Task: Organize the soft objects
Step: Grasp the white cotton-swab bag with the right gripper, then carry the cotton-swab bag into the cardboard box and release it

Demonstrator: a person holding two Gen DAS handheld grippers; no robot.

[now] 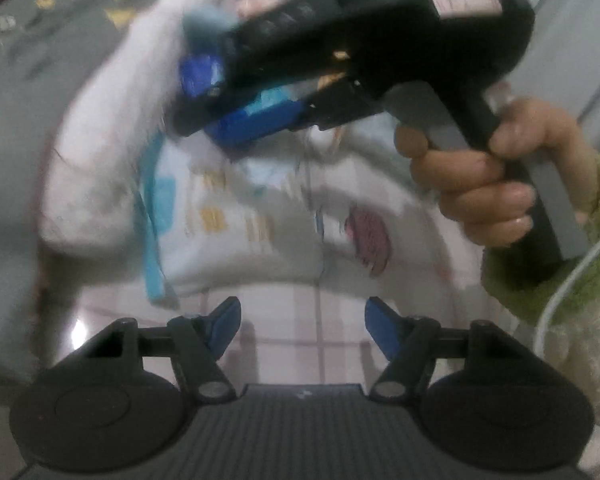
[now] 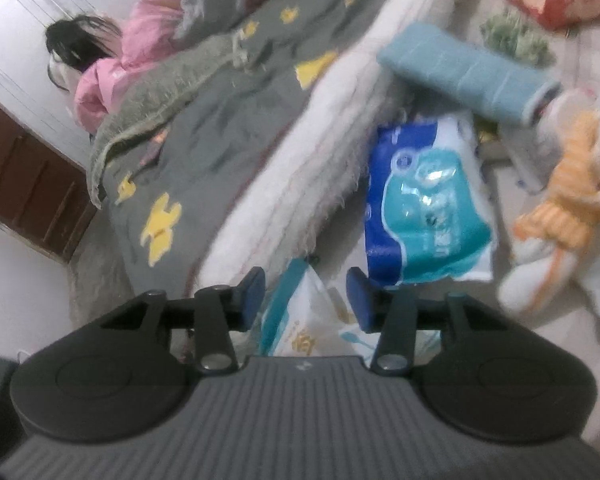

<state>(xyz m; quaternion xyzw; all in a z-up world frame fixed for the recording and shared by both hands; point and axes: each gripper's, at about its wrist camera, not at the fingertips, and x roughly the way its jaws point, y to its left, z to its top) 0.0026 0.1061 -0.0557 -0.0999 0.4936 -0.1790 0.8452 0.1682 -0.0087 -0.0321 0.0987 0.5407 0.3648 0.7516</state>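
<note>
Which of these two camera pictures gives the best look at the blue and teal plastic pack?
The right wrist view. There the blue and teal plastic pack lies in plain sight beside the white fluffy blanket, just past the open right gripper. In the left wrist view the other handheld gripper blocks that area, so I cannot pick it out.

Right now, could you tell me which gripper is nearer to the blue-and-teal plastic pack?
Right. The right gripper sits just below the blue-and-teal plastic pack, one finger at its lower corner. The left gripper is open farther back, over the pink tiled floor.

Two packs, one towel, perhaps one toy.
</note>
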